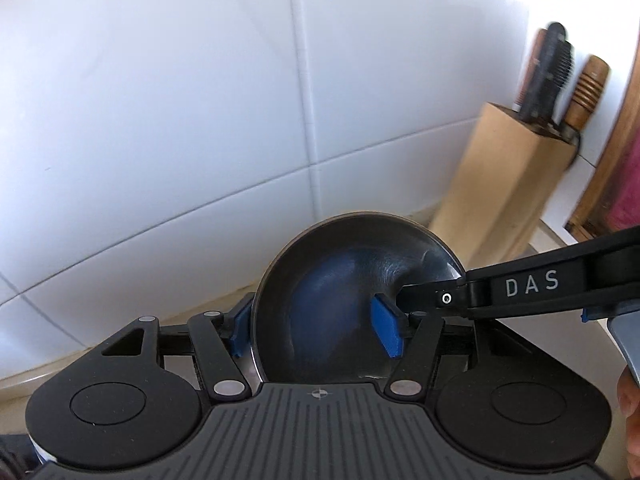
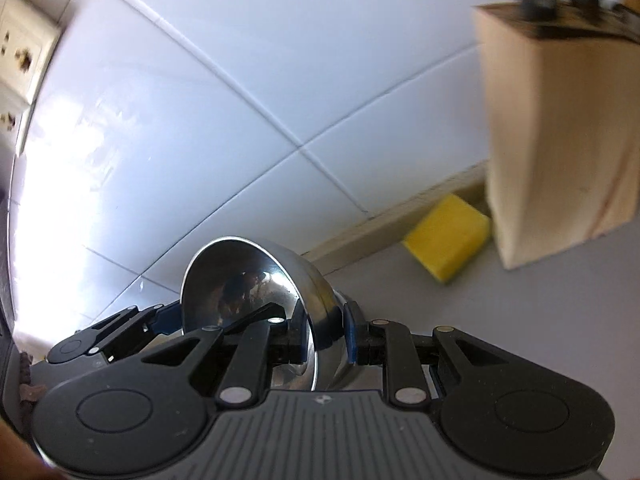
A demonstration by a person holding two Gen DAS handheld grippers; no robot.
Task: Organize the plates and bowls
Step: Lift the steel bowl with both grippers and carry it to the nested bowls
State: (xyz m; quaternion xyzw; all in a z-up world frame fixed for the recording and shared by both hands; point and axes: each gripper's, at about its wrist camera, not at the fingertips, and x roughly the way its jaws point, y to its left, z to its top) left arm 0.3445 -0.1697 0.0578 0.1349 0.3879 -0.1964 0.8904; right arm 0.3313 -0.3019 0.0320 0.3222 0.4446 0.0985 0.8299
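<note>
A shiny steel bowl is held tilted on edge in front of the white tiled wall. My left gripper is shut on its rim, one blue pad inside the bowl and the other outside. My right gripper is also shut on the same bowl, pinching its wall between blue pads. The right gripper's black finger, marked DAS, reaches in from the right in the left wrist view.
A wooden knife block with several handles stands against the wall to the right; it looms close in the right wrist view. A yellow sponge lies on the grey counter by the block. A wall socket is at far left.
</note>
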